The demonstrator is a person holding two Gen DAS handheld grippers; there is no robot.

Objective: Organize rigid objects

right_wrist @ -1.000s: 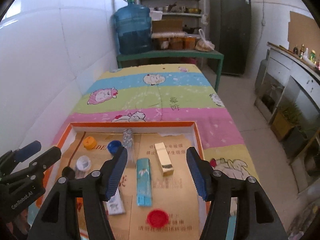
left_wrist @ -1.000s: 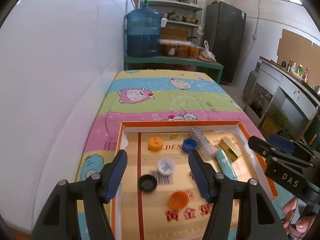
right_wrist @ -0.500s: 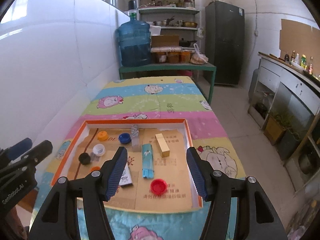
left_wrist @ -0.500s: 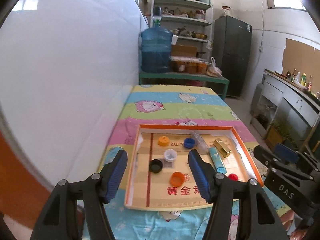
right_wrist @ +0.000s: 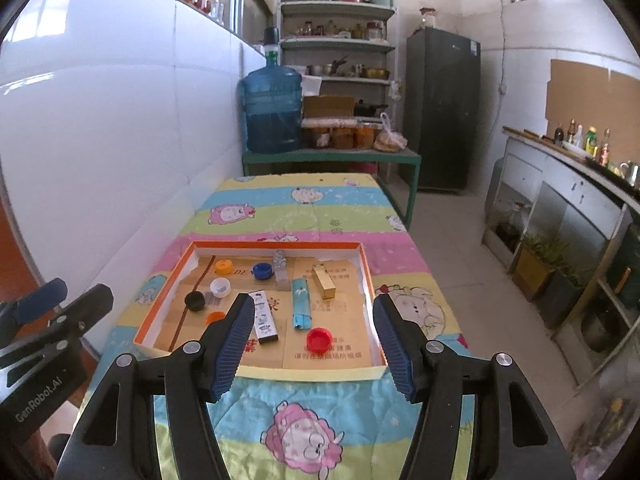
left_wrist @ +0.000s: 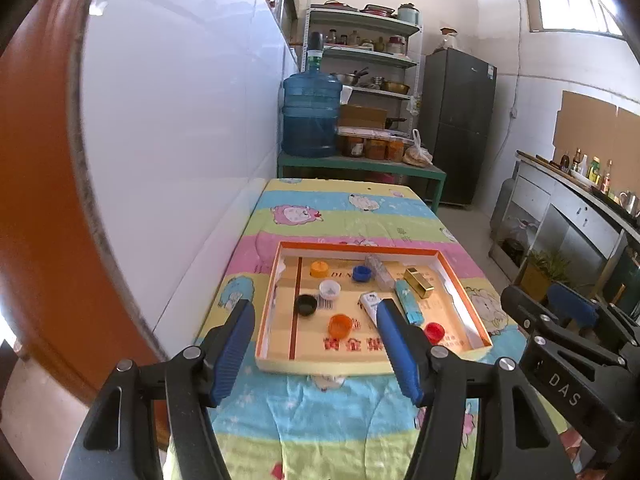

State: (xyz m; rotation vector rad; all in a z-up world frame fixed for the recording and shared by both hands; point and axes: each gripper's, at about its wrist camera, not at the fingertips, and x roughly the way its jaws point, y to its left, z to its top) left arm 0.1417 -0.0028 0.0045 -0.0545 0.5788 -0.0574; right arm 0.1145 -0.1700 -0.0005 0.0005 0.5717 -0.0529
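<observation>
An orange-rimmed cardboard tray [left_wrist: 270, 300] [right_wrist: 368, 272] lies on the striped cloth. In it are a yellow cap [right_wrist: 223, 266], a blue cap [right_wrist: 262, 271], a white cap [right_wrist: 220, 287], a black cap [right_wrist: 195, 301], an orange cap [left_wrist: 340, 325], a red cap [right_wrist: 319, 339], a clear small bottle [right_wrist: 281, 268], a teal box [right_wrist: 301, 307], a gold box [right_wrist: 323, 281] and a white box [right_wrist: 264, 322]. My left gripper [left_wrist: 316, 354] and right gripper [right_wrist: 314, 346] are open and empty, held above the cloth in front of the tray.
A white tiled wall [right_wrist: 100, 152] runs along the left of the table. A green bench with a blue water jug [right_wrist: 273, 110] stands behind it. A dark fridge [right_wrist: 442, 108] and a counter [right_wrist: 568, 184] are on the right, across open floor.
Both grippers have pulled back and up from over the tray to in front of its near edge. Both stay open. Nothing in the tray has moved.
</observation>
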